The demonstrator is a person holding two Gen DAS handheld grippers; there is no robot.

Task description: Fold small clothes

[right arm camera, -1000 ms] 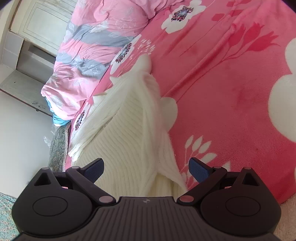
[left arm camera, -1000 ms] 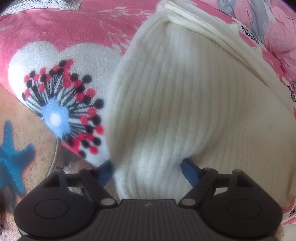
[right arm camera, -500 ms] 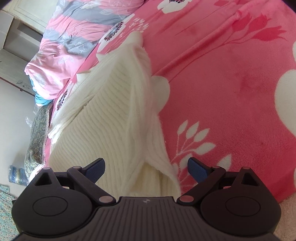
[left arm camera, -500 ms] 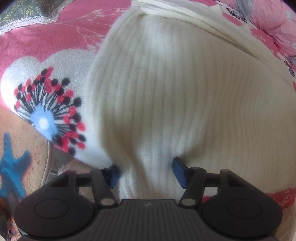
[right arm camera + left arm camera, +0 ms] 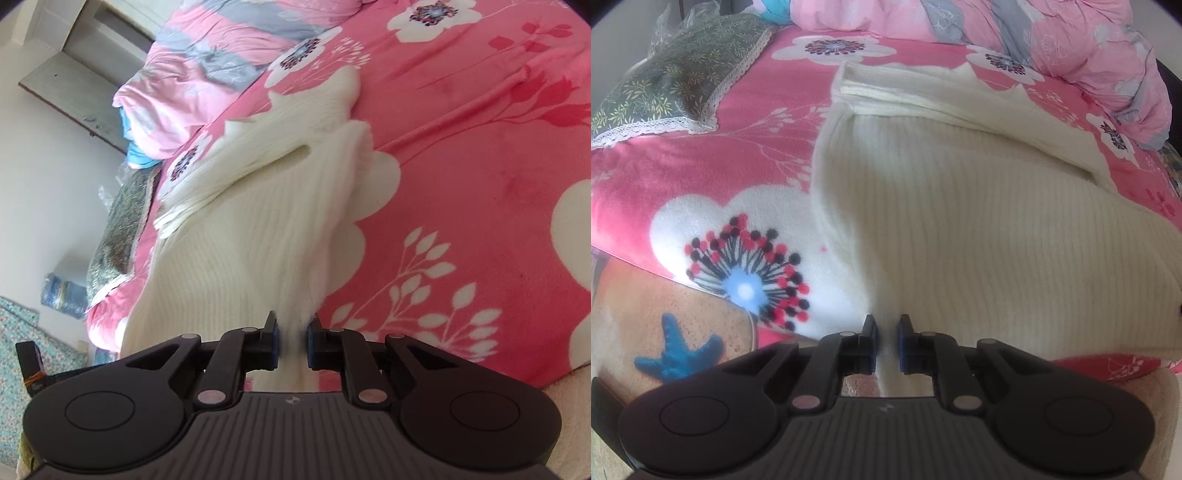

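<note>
Cream ribbed sweater (image 5: 979, 206), lengthwise away from camera

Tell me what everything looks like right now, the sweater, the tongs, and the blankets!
White sweater: partly folded, near edge pinched at two spots.
Left tongs: shut on the sweater.
Right tongs: shut on the sweater.
Pink flowered blanket: spread flat under the sweater.
Pink-grey quilt: bunched up behind.

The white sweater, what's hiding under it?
Under the white sweater you can see the pink flowery blanket poking out all around. Both grippers, left and right, pinch its near edge. Anything beneath the middle is covered.
</note>
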